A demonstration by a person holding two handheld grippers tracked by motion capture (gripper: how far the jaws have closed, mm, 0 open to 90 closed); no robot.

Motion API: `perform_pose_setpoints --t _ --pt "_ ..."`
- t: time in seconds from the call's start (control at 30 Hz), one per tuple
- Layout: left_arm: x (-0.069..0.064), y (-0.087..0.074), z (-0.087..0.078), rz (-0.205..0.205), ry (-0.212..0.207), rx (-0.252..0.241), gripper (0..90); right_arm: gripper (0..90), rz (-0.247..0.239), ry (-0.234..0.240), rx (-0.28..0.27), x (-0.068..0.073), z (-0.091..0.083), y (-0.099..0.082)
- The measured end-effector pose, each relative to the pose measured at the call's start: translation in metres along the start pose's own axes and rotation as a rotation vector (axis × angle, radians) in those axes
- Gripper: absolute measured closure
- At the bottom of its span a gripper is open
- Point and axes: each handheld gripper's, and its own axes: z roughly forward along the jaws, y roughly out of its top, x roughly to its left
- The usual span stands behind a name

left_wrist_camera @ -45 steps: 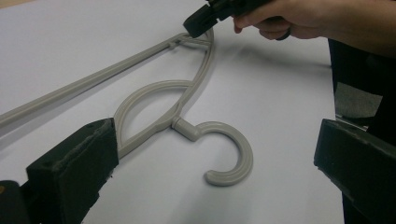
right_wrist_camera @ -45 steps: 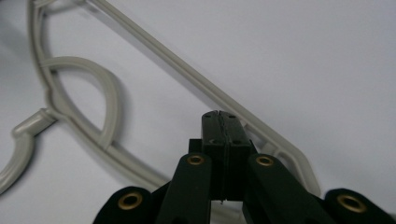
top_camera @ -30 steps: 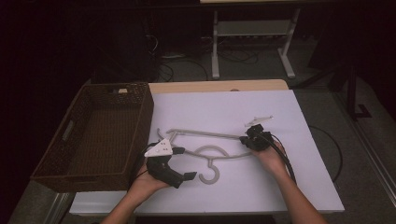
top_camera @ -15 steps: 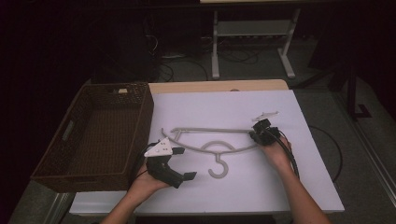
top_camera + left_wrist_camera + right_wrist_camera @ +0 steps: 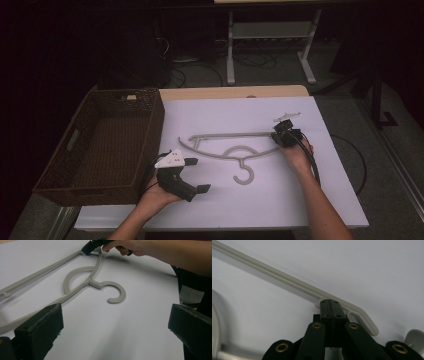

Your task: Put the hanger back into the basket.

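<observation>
The white-covered table point(image 5: 280, 200) spreads out in front of me, and I will place everything against the grey plastic hanger point(image 5: 235, 150) lying flat near its middle. The hanger's straight bar runs along its far edge, the curved shoulders sit nearer me, and its hook point(image 5: 243, 175) opens toward my side of the table.

Well to the left of the hanger, at the table's left edge, stands a brown wicker basket point(image 5: 150, 107); a small pale thing rests on its far rim, too small for me to name.

My right hand point(image 5: 296, 154) is at the hanger's right end. The right tongs point(image 5: 281, 134) there are clenched on the hanger: in the right gripper view the two jaws are pressed flat together at the bend where the bar point(image 5: 287, 277) turns into the shoulder.

My left hand point(image 5: 157, 197) rests on the table nearer me than the hanger's left shoulder, apart from it. The left tongs point(image 5: 196, 175) are released, jaws spread wide and holding nothing. In the left gripper view the hook point(image 5: 115, 291) lies on the sheet ahead, between the two black pads point(image 5: 40, 326), untouched.
</observation>
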Motion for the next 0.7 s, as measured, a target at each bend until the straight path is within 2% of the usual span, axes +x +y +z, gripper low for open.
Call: perform_pose_setpoints --t 0.07,0.1,0.13,0.23,0.27,0.3,0.37,0.4,0.43,0.57,0.7 --pt "0.0 0.0 0.0 -0.001 0.0 0.001 0.0 89.4 -0.002 0.005 -0.009 0.0 -0.002 0.0" --pt "0.0 0.0 0.0 0.0 -0.001 0.001 0.0 84.4 0.021 0.026 -0.044 -0.002 -0.008 0.001" --pt "0.001 0.0 0.0 -0.001 0.0 -0.002 0.0 77.8 0.038 0.045 -0.065 -0.002 -0.013 0.002" --pt "0.001 0.001 0.001 -0.003 0.002 -0.003 0.0 54.3 0.041 0.085 -0.119 -0.002 -0.025 0.002" --pt "0.001 0.001 0.001 -0.003 0.002 -0.003 0.0 54.3 0.041 0.085 -0.119 -0.002 -0.025 0.002" --pt "0.001 0.001 0.0 -0.005 0.005 -0.004 0.0 41.9 0.053 0.125 -0.161 -0.003 -0.035 0.001" --pt "0.002 0.002 0.0 -0.006 0.006 -0.006 0.0 31.5 0.062 0.149 -0.198 -0.002 -0.045 0.0" --pt "0.002 0.002 0.0 -0.006 0.006 -0.006 0.0 31.5 0.062 0.149 -0.198 -0.002 -0.045 0.0" --pt "0.002 0.002 0.0 -0.007 0.007 -0.013 0.0 24.6 0.071 0.17 -0.257 -0.002 -0.056 -0.003" --pt "0.003 0.003 -0.001 -0.006 0.011 -0.013 0.0 14.4 0.077 0.208 -0.336 0.003 -0.072 -0.01" --pt "0.004 0.003 -0.002 -0.009 0.011 -0.014 0.0 12.4 0.054 0.234 -0.359 0.012 -0.087 -0.021"
